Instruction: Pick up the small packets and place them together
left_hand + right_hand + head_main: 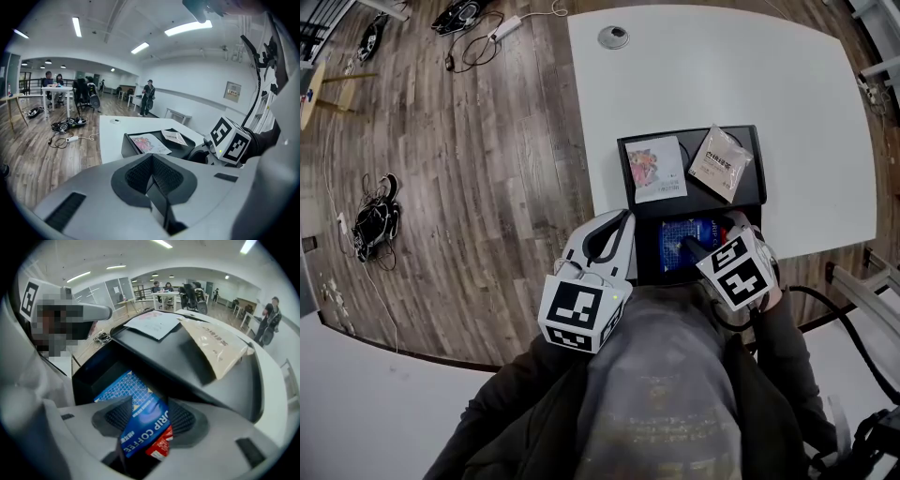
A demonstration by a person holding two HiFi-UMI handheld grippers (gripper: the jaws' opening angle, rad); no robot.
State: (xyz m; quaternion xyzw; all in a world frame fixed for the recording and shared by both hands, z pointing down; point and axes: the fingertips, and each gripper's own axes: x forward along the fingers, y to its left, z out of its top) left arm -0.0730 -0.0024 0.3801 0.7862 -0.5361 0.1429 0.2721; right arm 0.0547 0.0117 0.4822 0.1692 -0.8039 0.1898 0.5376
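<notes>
Blue packet (146, 427) mid-jaws — right gripper view

Ceiling strip lights (187, 28) are lighting the room brightly and evenly; fisheye distortion is bending both gripper views, black corners framing them.

Blue lattice-patterned coffee packet (140, 420), beige packet (720, 161), black tray (694, 134)

The blue packet (140, 420) carries white capitals reading "RIP COFFEE", with the start of the line covered. Smaller white print beside it is too small to read. Dark print on the beige packet (213, 345) and on the white packet (152, 323) cannot be made out.
</notes>
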